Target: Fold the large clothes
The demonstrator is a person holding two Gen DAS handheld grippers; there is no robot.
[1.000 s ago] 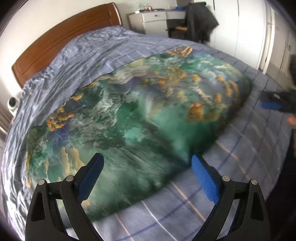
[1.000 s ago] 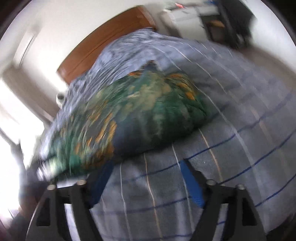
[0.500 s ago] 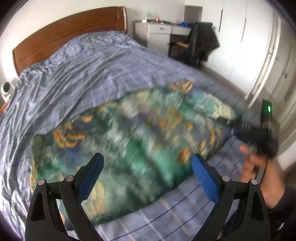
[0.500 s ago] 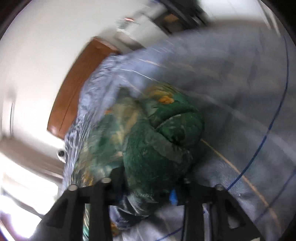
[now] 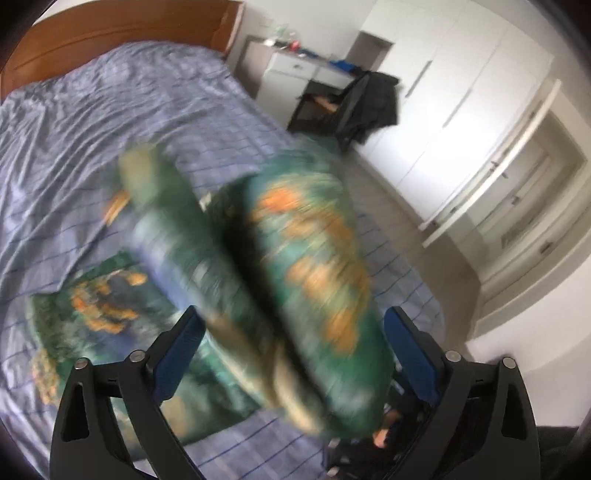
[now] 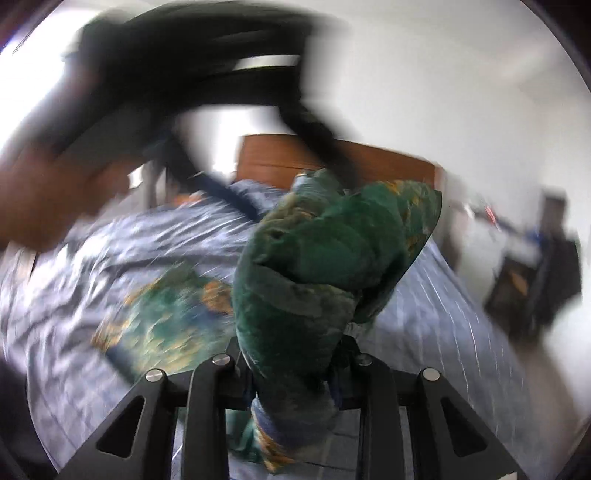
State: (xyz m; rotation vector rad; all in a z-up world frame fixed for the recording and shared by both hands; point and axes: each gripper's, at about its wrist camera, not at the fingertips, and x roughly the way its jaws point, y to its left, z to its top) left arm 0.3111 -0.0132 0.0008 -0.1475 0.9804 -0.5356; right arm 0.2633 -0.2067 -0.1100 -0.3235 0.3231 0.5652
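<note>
Bedspread (image 5: 92, 122), blue-grey with thin checked lines, covers the whole bed and serves as the landmark here. At its far end stands a brown wooden headboard (image 5: 122, 29). Off its far right corner stands a white dresser (image 5: 291, 72), and beside that a chair draped with a dark jacket (image 5: 369, 107); white wardrobe doors (image 5: 461, 110) line the wall beyond the bedspread's right side. On the bedspread lies the large green garment (image 6: 317, 280) printed with orange patches: part of it rests flat on the near left area, while a bunched fold is lifted above the bedspread's near right portion, blurred in the left wrist view. The right gripper (image 6: 295, 373) is clamped on that lifted fold, cloth filling the narrow space between its fingers and spilling above and below them. The left gripper (image 5: 291, 354) hangs above the bedspread's near edge with its blue pads (image 5: 177, 360) spread wide apart, gripping nothing; the raised fold shows between them, and I cannot tell whether it touches them.
</note>
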